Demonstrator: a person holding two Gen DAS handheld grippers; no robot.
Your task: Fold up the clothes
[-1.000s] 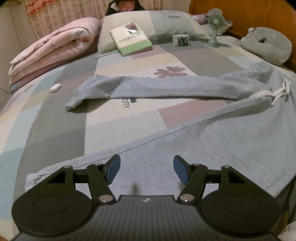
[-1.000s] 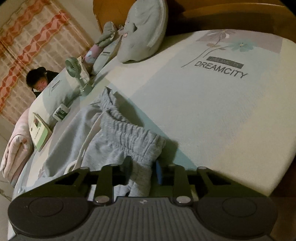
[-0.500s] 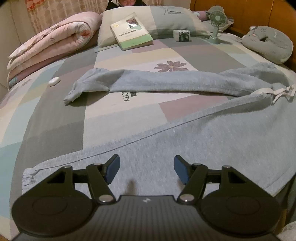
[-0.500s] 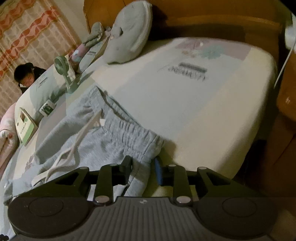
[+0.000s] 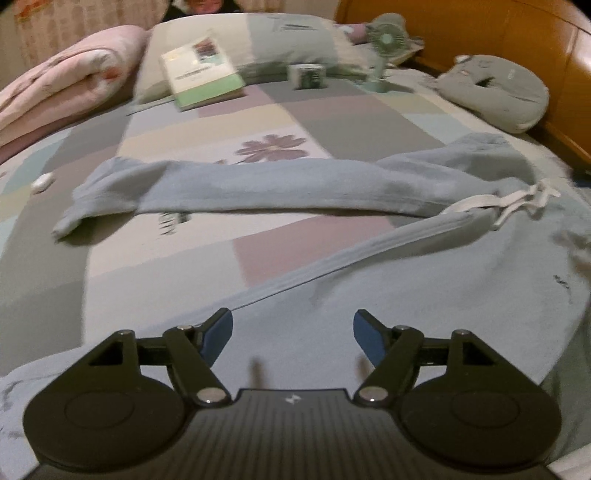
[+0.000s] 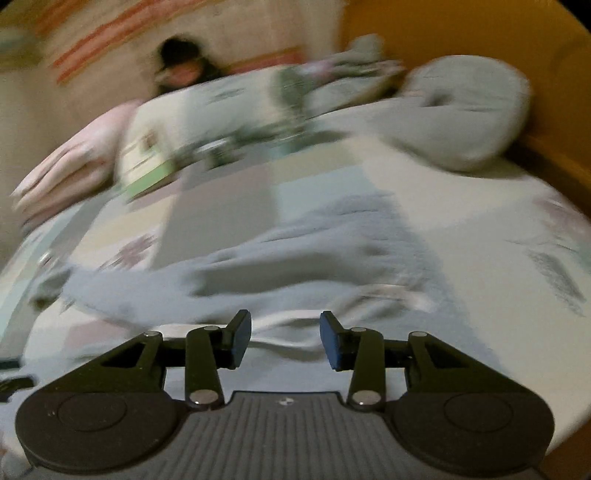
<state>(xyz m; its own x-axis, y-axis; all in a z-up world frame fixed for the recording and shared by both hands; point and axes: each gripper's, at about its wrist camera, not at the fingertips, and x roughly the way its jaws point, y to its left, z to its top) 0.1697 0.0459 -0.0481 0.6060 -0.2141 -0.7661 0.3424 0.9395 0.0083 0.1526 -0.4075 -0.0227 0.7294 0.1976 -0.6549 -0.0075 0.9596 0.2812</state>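
Observation:
Light grey-blue sweatpants [image 5: 424, 280] lie spread on the bed, one leg [image 5: 236, 186] stretching left across the patchwork sheet, the white drawstring [image 5: 517, 201] at the right. My left gripper [image 5: 291, 336] hovers over the near leg, jaws opening, nothing between the pads. In the blurred right wrist view, my right gripper [image 6: 285, 339] is above the sweatpants [image 6: 314, 258], near the waist; its jaws are opening and nothing is between the blue pads [image 6: 330, 345].
At the bed's far end lie a pillow [image 5: 258, 40], a book [image 5: 201, 74], a small box [image 5: 308, 75], a green fan [image 5: 386, 40], a folded pink quilt [image 5: 59, 88]. A grey neck cushion [image 5: 495, 90] rests by the wooden headboard [image 5: 480, 26]. A person sits behind the pillow.
My right gripper let go of the waistband, opened, rose and rolled level. My left gripper moved right along the near leg and opened a little wider.

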